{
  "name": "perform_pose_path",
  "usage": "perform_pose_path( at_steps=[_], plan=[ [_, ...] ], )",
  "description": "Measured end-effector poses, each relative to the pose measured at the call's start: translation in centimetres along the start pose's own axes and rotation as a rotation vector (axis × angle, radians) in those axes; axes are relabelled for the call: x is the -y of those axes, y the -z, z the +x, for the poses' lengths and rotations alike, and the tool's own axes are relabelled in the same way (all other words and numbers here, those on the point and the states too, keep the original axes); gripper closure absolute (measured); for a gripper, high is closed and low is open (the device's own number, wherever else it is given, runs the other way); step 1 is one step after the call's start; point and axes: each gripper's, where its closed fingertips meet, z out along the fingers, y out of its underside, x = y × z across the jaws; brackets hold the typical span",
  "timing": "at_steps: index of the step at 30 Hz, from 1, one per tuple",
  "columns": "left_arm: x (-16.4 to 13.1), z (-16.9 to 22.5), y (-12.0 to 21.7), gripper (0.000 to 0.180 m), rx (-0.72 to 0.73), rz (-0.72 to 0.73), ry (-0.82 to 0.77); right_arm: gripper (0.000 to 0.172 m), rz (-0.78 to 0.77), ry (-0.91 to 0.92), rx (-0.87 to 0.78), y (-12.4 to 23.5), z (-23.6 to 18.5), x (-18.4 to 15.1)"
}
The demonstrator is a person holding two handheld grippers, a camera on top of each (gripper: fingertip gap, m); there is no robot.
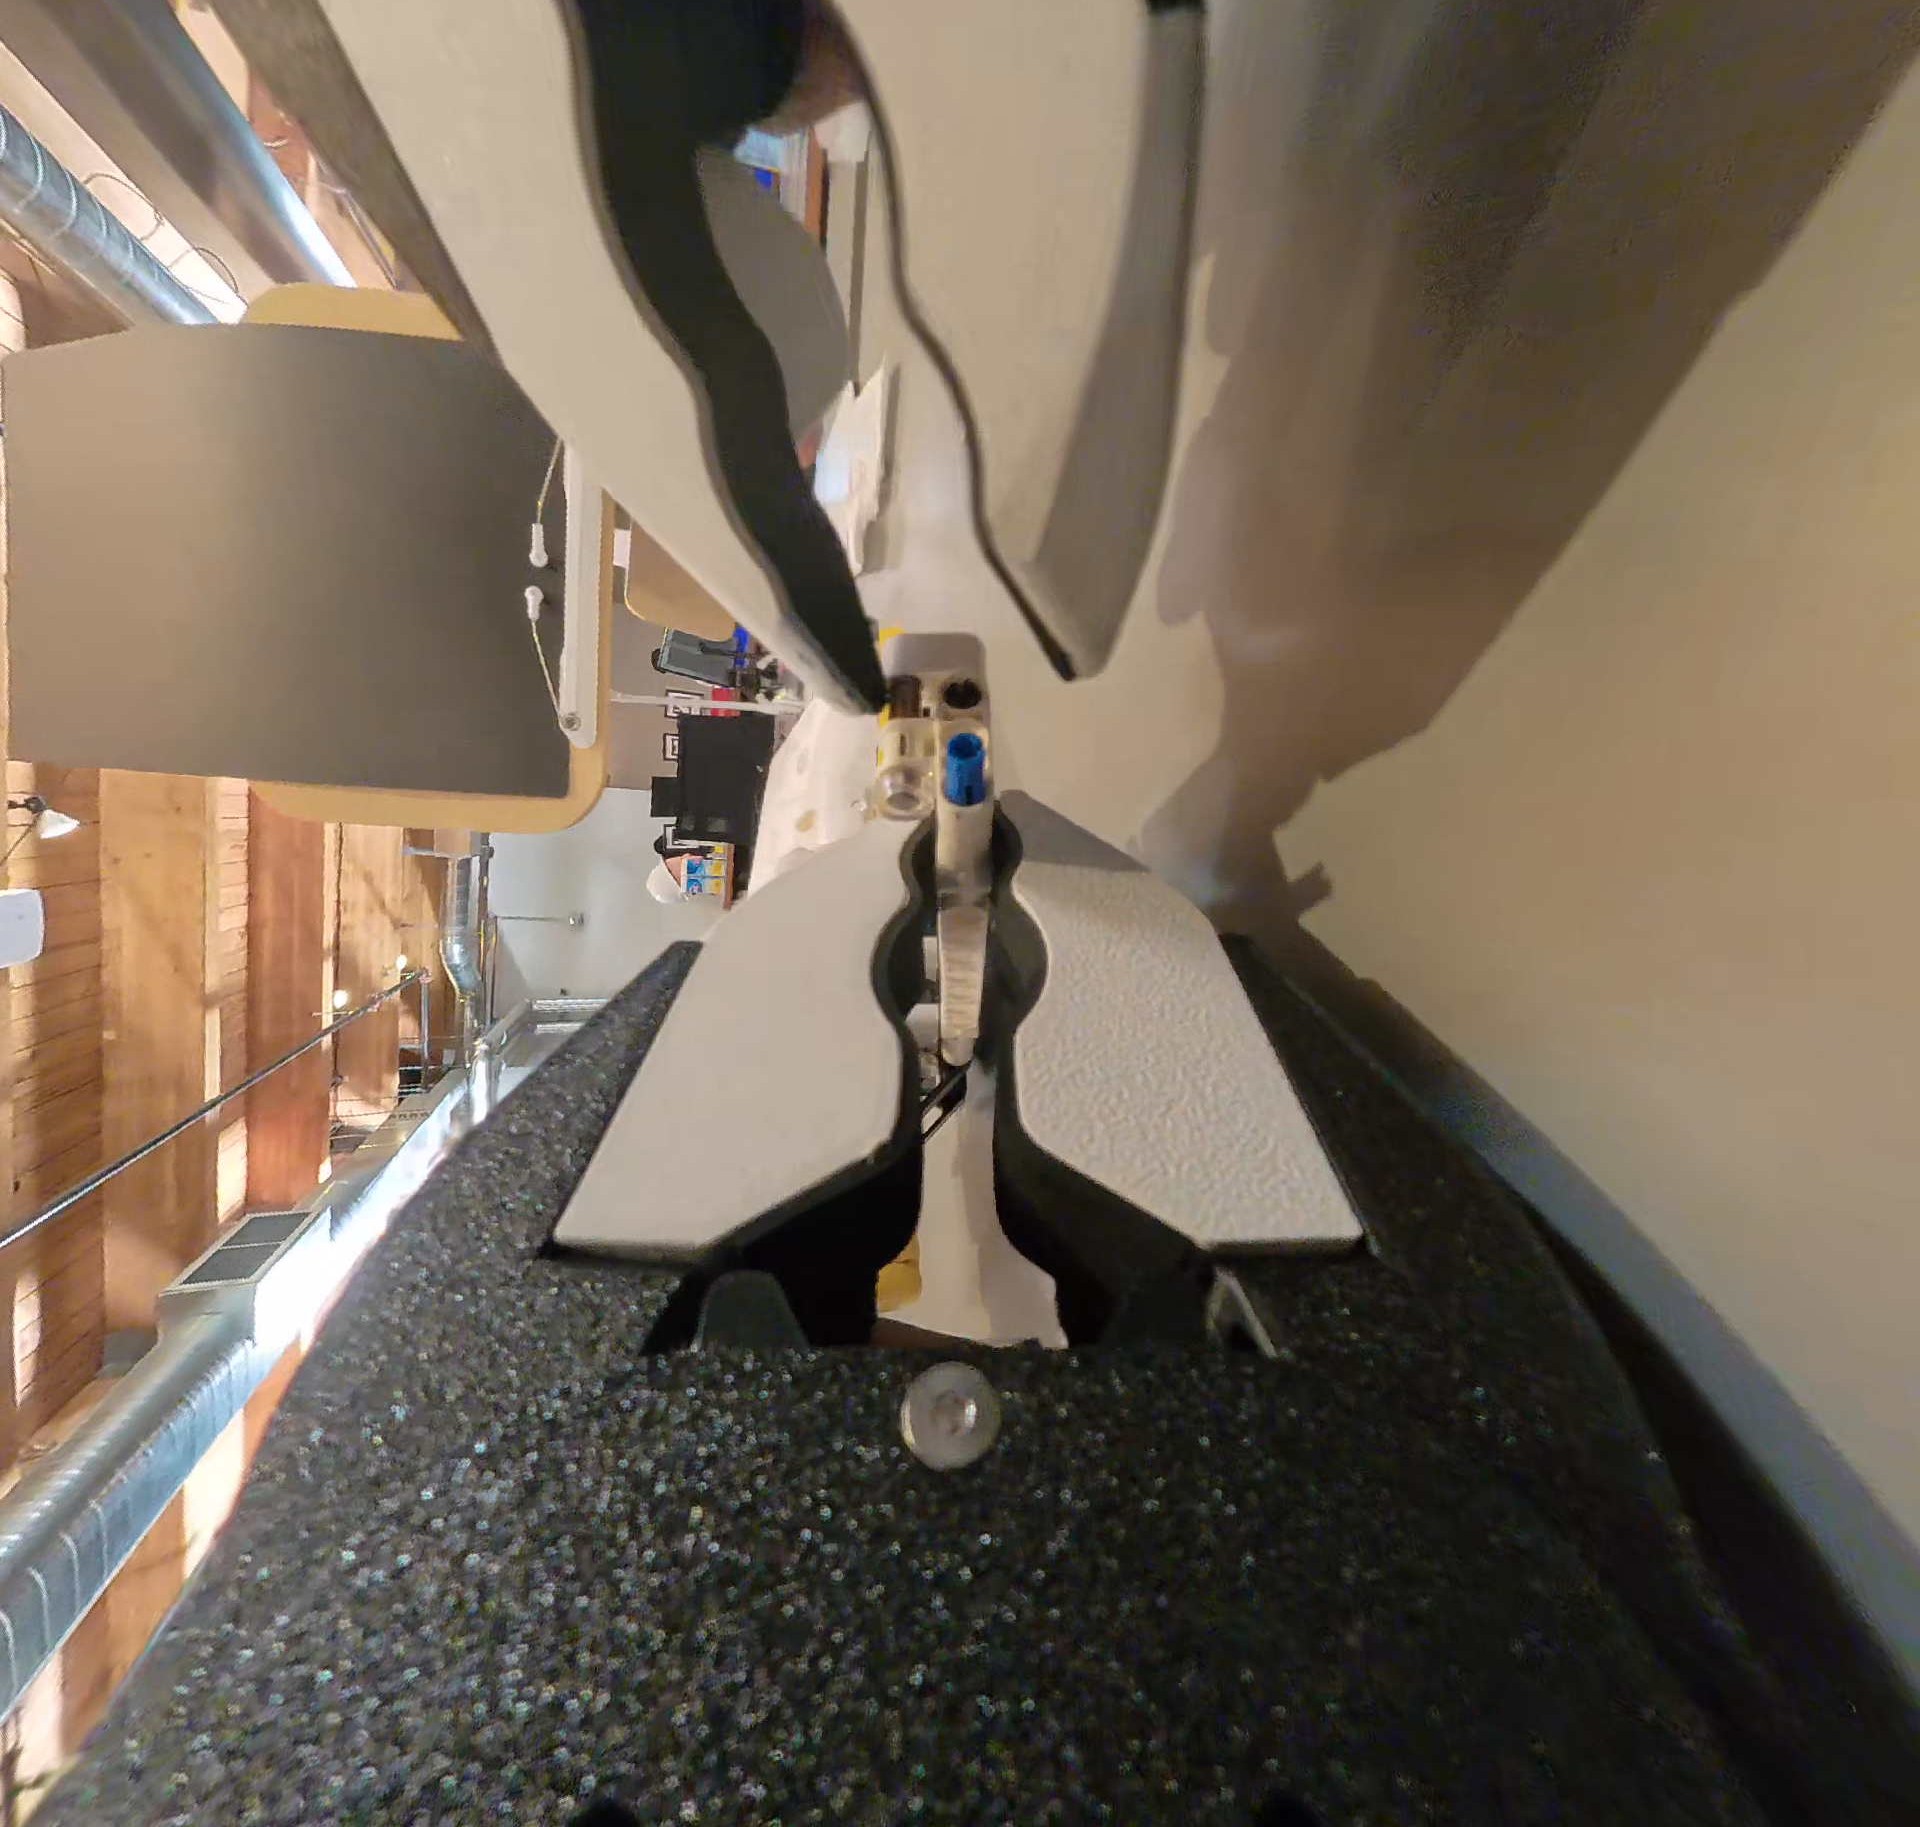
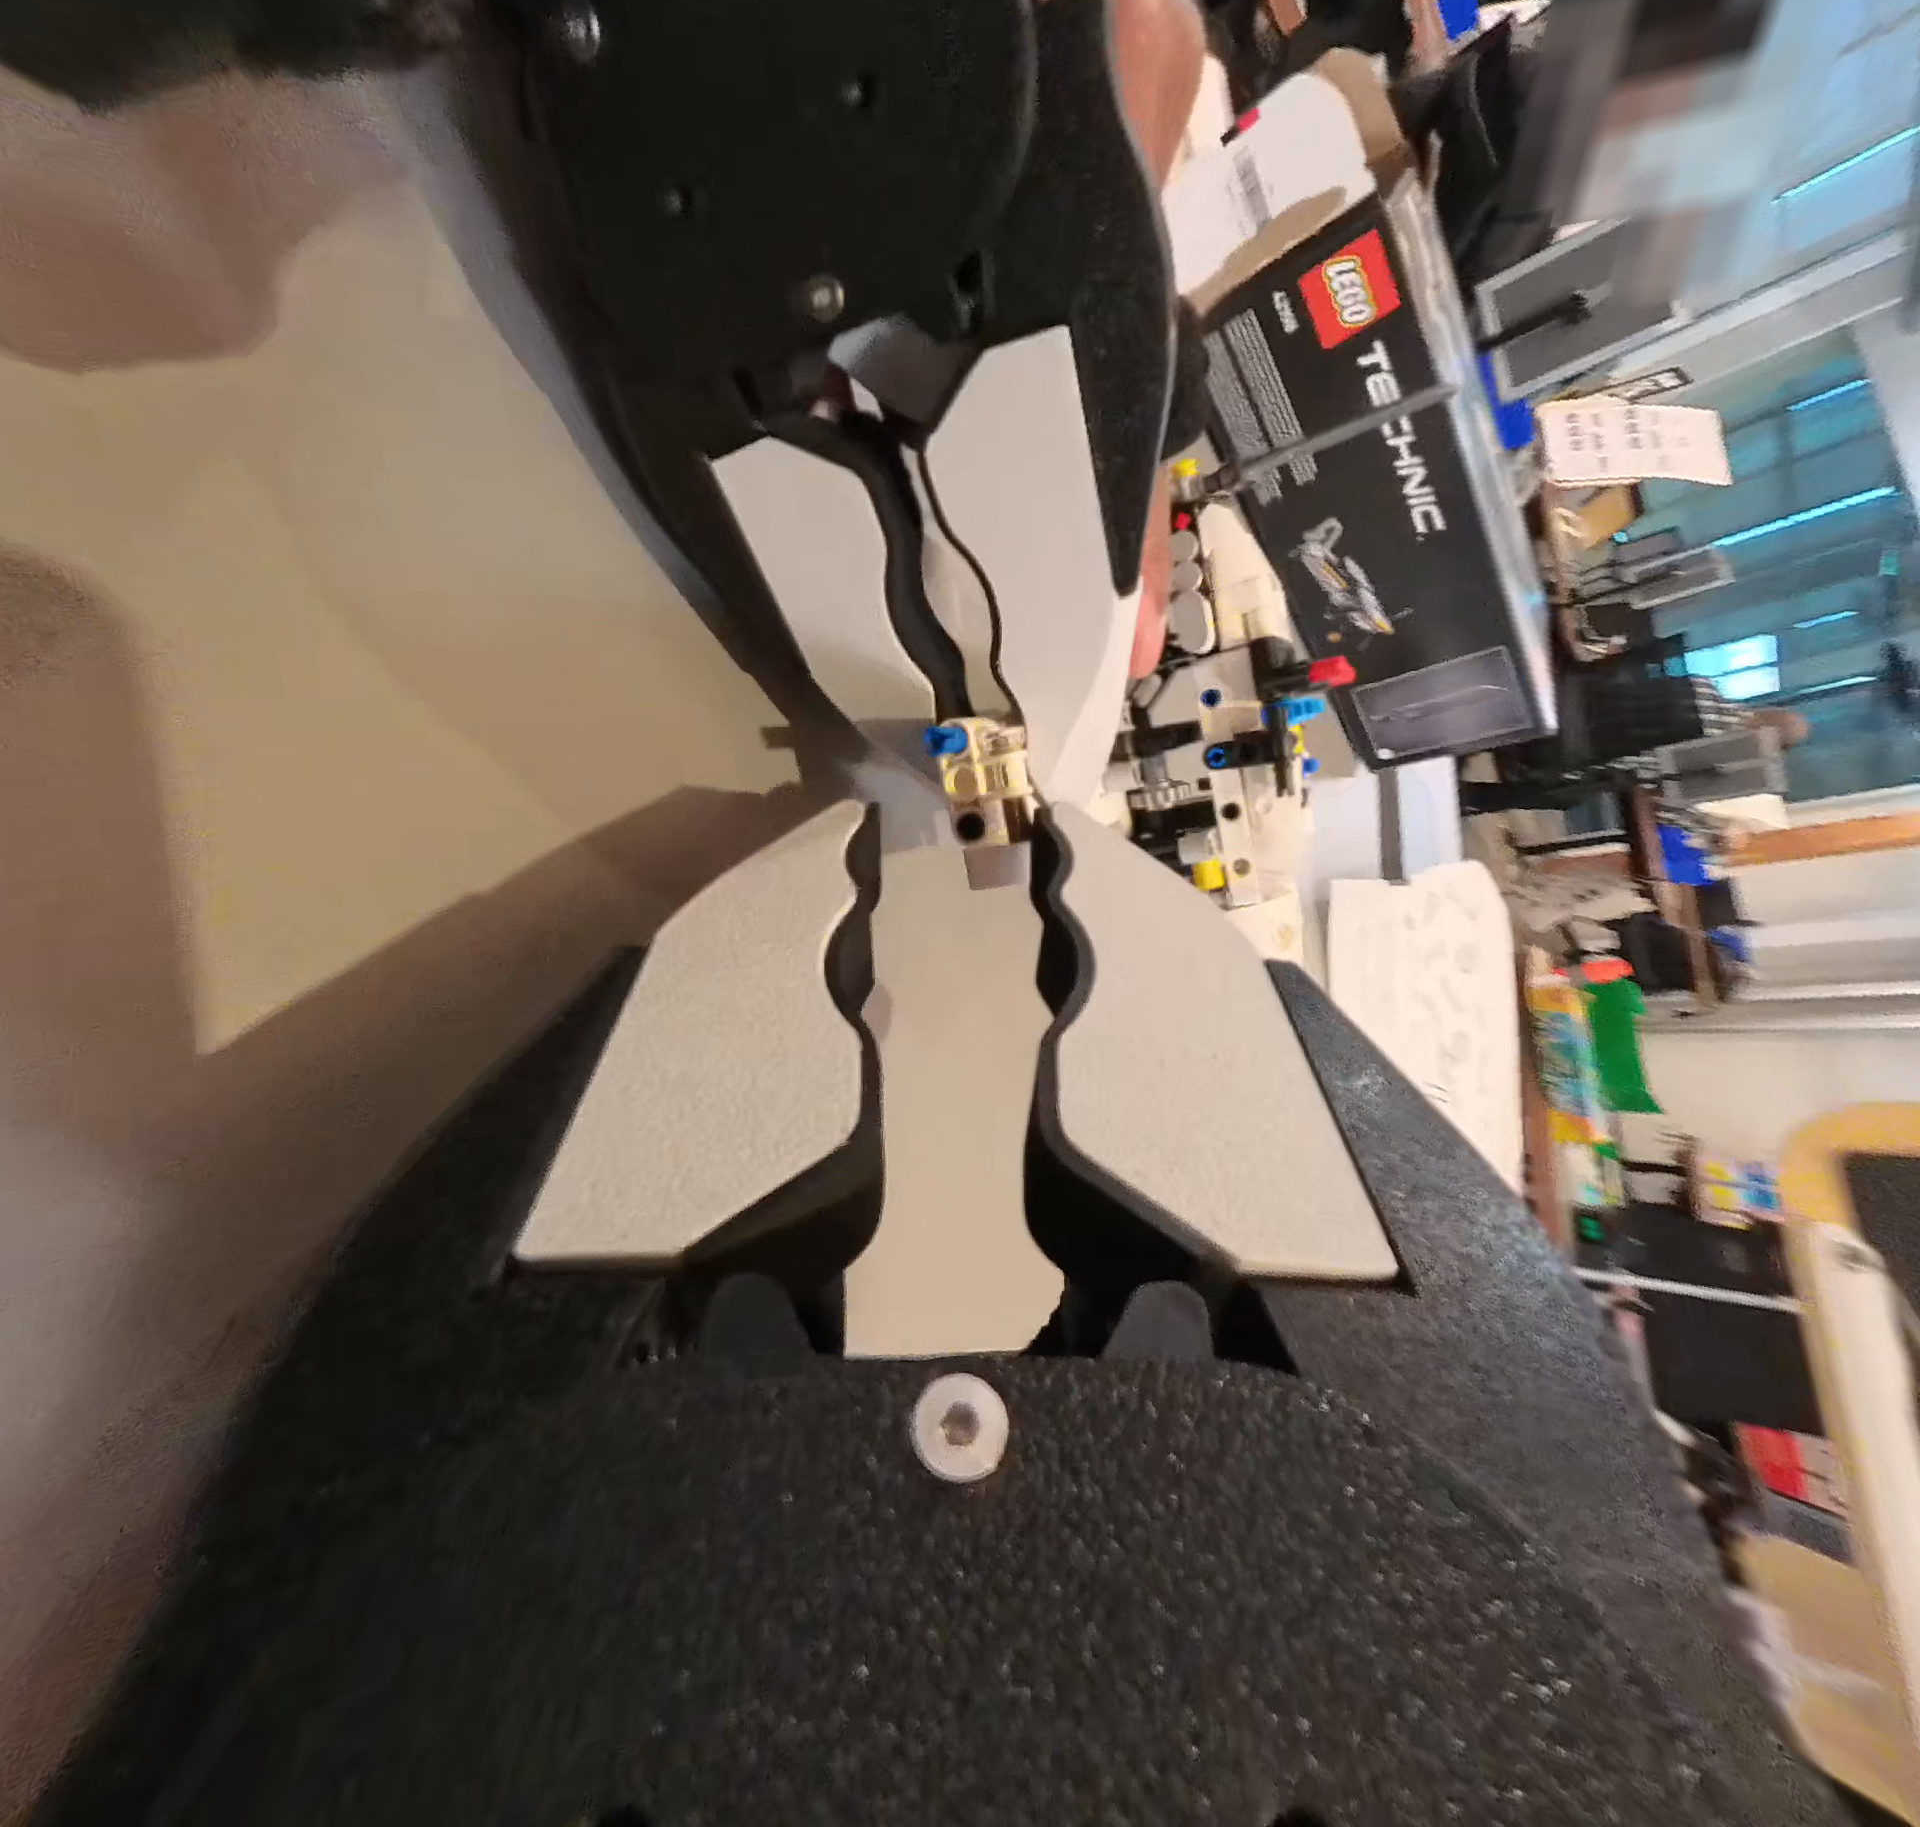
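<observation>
I've got the table (image 2: 312, 582) at 9 o'clock, a model (image 2: 1226, 769) at 3. My left claw (image 1: 961, 873) pinches the grey brick piece (image 1: 951, 738) at 12; my right claw (image 2: 956, 832) stands wide, one finger (image 2: 1049, 842) touching it.

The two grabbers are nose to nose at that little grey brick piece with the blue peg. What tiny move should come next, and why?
Probably the right gripper should back straight off a little. Its fingers stand apart around the small grey brick assembly with the blue peg, while the left gripper looks closed on the assembly's grey strip, so it seems to carry it alone.
</observation>
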Motion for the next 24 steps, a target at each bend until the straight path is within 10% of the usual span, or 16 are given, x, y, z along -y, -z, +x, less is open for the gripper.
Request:
perform_pose_path(
  at_steps=[24],
  plan=[
    [3.2, 0.7, -0.3, 0.17, 0.017, 0.086, 0.034, 0.156, -0.056, 0.299, -0.233, 1.3, -0.7, -0.7]
  ],
)
